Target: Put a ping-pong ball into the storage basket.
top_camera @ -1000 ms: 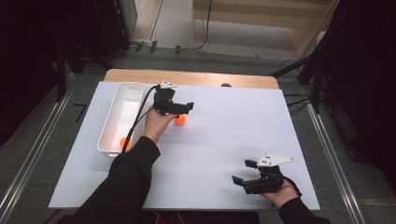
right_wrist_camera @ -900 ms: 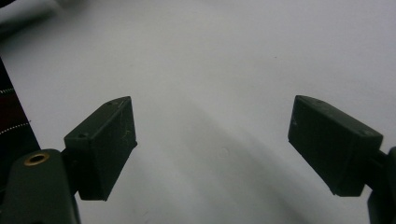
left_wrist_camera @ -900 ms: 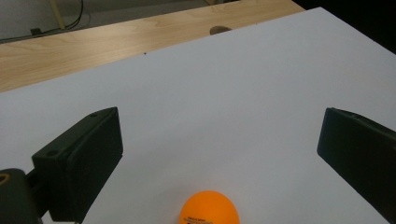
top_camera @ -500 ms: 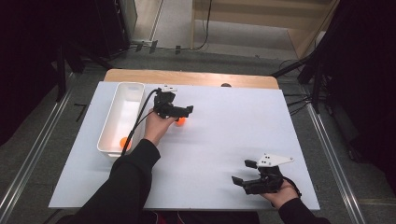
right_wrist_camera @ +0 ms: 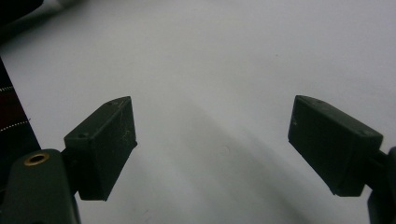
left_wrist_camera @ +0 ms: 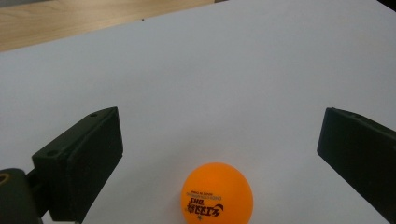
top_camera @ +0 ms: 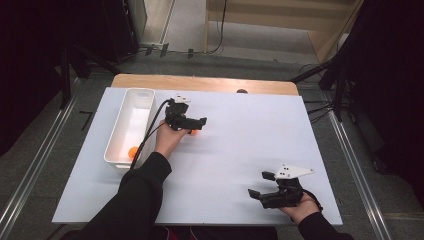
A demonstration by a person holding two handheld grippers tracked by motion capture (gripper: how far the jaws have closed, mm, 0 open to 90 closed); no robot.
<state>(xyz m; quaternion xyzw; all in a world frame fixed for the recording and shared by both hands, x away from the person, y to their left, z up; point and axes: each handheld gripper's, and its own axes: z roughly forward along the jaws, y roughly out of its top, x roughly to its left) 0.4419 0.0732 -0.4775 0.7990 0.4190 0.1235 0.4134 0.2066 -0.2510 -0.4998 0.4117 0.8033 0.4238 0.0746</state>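
Straddling a small orange table-tennis ball with dark print [left_wrist_camera: 217,193], the left gripper [left_wrist_camera: 219,158] is held with its 2 black jaws spread wide; the ball sits on the white table sheet [left_wrist_camera: 224,74] between them, touched by neither. From above, this left gripper [top_camera: 192,124] is seen just right of a long white plastic bin [top_camera: 131,102], with the ball [top_camera: 193,132] partly hidden under it. A second orange ball [top_camera: 132,152] lies at the bin's near end. Near the sheet's front right corner, the right gripper [top_camera: 265,187] is held low, possibly resting on the sheet. Its jaws [right_wrist_camera: 212,144] are likewise wide apart, with bare sheet between them.
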